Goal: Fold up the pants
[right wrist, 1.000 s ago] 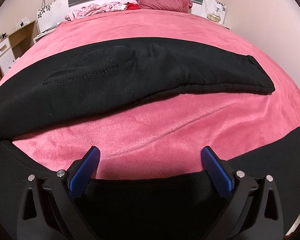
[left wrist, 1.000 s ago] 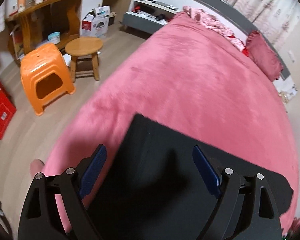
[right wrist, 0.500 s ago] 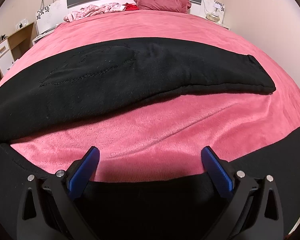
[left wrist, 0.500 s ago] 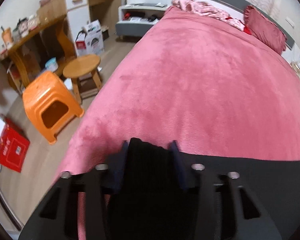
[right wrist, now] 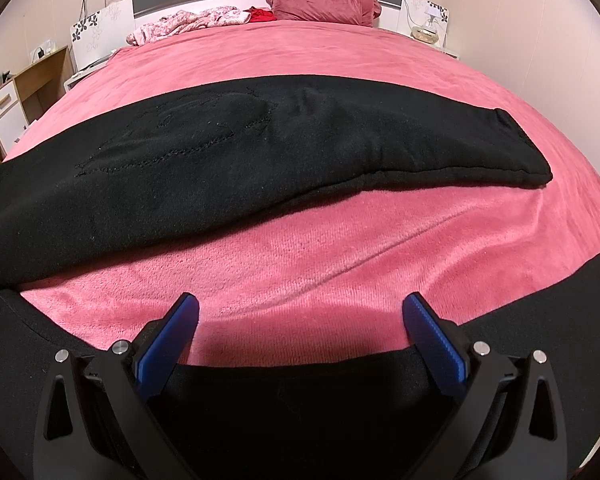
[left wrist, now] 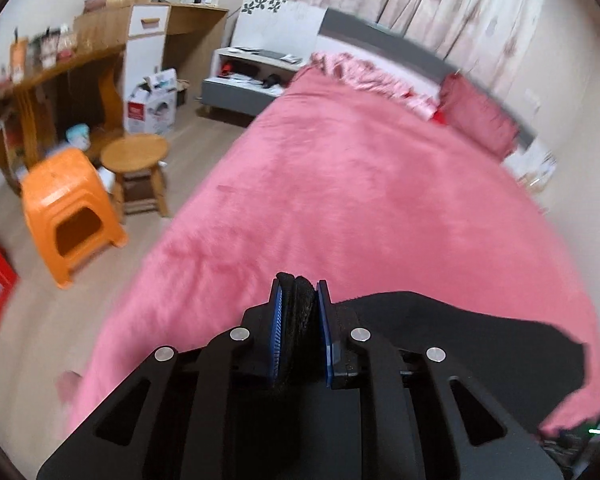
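- Pants [right wrist: 300,152], black and fleecy, are spread across the pink bed [right wrist: 340,256]; in the right wrist view one leg runs across the middle of the frame from left edge to right, and the other leg fills the bottom, under the tool.
- Left gripper [left wrist: 299,320] sits bottom centre of its view with the blue pads squeezed together on a bunched edge of the black fabric. I'd guess that's the waist end, pinched so it can be lifted and carried over for the first fold.
- Right gripper [right wrist: 300,344] has its fingers wide apart, holding nothing, low over the near leg with pink blanket showing between the tips. Looks to me like it's lined up to grab that edge so both ends move together.
- Hard to tell: the left view is motion-blurred, and the tool body covers most of the fabric it's holding, so exactly which part it has is a guess.
- The near leg is cut off by the bottom and right edges of the right view, and neither view shows the whole pair at once.
- Orange stool [left wrist: 70,216] and wooden stool [left wrist: 136,168] stand on the floor at the left of the left view, well apart from the pants.
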`<action>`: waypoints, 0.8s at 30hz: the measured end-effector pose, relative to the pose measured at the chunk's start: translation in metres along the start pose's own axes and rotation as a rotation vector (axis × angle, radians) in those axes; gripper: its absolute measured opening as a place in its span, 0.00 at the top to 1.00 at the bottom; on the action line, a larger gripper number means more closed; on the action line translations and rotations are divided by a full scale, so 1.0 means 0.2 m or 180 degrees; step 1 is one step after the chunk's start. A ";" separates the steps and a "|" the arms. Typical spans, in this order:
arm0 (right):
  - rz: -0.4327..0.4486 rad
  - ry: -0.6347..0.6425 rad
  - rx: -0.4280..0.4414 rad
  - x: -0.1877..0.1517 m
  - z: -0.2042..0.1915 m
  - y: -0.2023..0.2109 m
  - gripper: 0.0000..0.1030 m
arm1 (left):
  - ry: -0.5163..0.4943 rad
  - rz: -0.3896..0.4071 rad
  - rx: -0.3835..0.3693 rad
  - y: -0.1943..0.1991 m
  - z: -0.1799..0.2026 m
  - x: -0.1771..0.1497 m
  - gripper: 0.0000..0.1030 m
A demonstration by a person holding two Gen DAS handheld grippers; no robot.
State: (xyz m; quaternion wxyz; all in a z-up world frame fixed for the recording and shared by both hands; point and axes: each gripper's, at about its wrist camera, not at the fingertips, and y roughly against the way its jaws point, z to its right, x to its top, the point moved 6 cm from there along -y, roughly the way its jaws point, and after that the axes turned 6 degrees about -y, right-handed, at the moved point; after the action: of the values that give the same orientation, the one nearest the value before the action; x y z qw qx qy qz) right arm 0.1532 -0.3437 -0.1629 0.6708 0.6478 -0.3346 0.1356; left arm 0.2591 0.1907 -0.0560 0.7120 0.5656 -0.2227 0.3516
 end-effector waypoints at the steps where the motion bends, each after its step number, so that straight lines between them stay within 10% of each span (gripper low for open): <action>1: 0.0003 0.0000 -0.0002 0.00 0.00 0.00 0.02 | 0.0097 0.0045 -0.0114 0.07 0.00 -0.02 0.86; 10: -0.0008 -0.0002 0.0004 0.00 0.00 0.00 0.02 | 0.0641 0.0060 -0.0384 0.41 -0.05 -0.46 0.87; 19: -0.0225 0.0111 -0.0062 0.02 -0.01 0.03 0.02 | 0.0811 -0.0109 -0.0327 0.34 -0.11 -0.76 0.87; 24: 0.0015 0.0118 0.0457 0.30 -0.13 0.27 0.04 | 0.0695 -0.0038 -0.0365 0.34 -0.11 -0.79 0.87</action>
State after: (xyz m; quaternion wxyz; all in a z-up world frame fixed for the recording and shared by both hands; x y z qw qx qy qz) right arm 0.1721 -0.3263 -0.0821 0.6283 0.6909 -0.3131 0.1728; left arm 0.1024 0.1796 -0.1311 0.7652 0.4836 -0.1602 0.3936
